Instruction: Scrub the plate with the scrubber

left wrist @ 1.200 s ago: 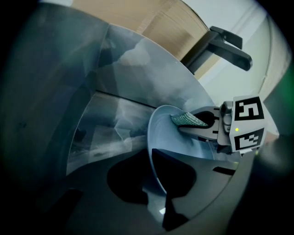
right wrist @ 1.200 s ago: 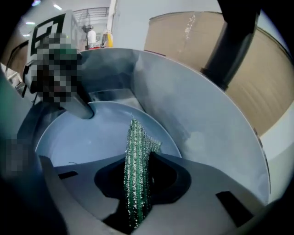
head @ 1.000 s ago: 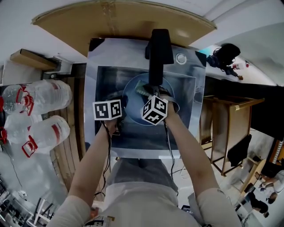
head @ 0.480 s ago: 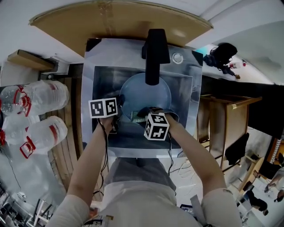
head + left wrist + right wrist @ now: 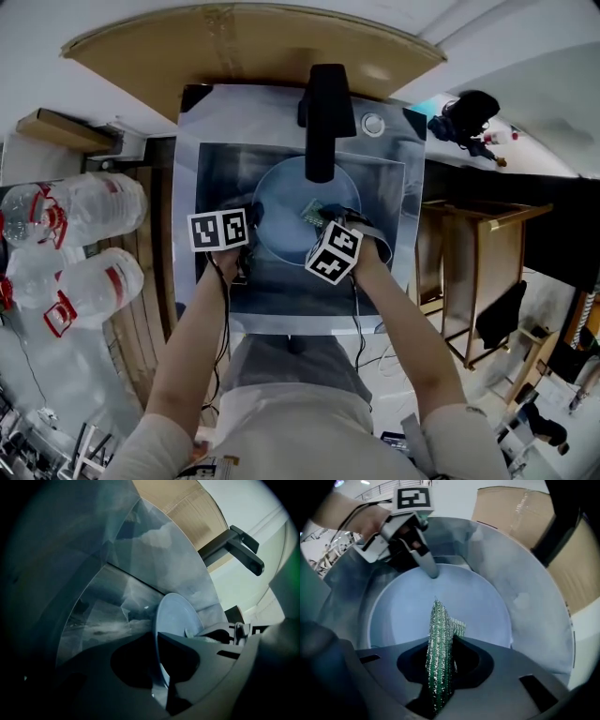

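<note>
The person's bare forearms are reaching out from the bottom of the head view over the steel sink, each hand carrying a gripper topped with a marker cube. The right gripper is pinching a green, glittery mesh scrubber between its jaws, which are closing tightly on it so that the pad is standing on edge, with its far end lying against the inner face of the pale blue plate. The left gripper is clamping the plate's rim, its jaws nearly together with the thin edge running up between them; in the right gripper view its fingertips are biting the plate's far edge. The plate is sitting inside the sink basin, between the two grippers, with the scrubber touching it right of centre in the head view. Just beyond the plate, a black faucet is rising from the back edge of the sink and reaching over the basin, and a round fitting is sitting beside it on the deck. Behind the sink, a curved brown board is leaning against the white wall. To the person's left, several large clear water bottles with red labels are lying in a pile, and to the right a wooden frame is standing well apart from the sink.
</note>
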A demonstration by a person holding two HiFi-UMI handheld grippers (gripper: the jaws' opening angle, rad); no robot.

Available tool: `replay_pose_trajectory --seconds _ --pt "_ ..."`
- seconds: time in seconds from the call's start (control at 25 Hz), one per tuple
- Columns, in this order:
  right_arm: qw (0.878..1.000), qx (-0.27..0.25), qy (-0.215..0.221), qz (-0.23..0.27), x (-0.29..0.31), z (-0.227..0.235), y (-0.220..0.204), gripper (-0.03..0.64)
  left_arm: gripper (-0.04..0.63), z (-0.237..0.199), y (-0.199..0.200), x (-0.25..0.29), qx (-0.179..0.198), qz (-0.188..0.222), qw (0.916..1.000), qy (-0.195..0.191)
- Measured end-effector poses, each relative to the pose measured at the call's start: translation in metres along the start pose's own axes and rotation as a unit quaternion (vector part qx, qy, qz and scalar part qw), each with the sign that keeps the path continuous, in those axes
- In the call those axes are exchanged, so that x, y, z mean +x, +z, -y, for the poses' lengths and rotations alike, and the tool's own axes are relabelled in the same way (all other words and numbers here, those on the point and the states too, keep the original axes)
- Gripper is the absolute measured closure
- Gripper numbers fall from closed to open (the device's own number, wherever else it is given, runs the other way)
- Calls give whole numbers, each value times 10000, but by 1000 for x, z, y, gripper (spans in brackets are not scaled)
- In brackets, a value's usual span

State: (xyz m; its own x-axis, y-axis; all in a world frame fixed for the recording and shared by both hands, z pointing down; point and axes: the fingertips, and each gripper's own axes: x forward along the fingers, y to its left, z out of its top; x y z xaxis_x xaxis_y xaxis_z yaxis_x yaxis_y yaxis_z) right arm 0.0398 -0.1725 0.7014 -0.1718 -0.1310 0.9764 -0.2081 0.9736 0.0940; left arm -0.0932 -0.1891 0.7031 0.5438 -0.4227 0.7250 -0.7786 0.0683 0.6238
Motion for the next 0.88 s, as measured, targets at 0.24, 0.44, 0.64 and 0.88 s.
replay_pose_trajectory --seconds 0.24,0.44,0.64,0.88 --pt "9949 745 -628 264 12 65 19 514 561 2 0 0 -42 15 9999 -131" --pt "9932 590 -708 712 15 73 45 514 561 0 1 0 -246 182 9994 -164" --pt "9903 211 -596 1236 13 56 64 512 561 0 2 1 -216 162 9995 -149" --pt "9804 -998 427 1641 6 -19 97 512 562 -2 4 1 -189 170 9996 -118"
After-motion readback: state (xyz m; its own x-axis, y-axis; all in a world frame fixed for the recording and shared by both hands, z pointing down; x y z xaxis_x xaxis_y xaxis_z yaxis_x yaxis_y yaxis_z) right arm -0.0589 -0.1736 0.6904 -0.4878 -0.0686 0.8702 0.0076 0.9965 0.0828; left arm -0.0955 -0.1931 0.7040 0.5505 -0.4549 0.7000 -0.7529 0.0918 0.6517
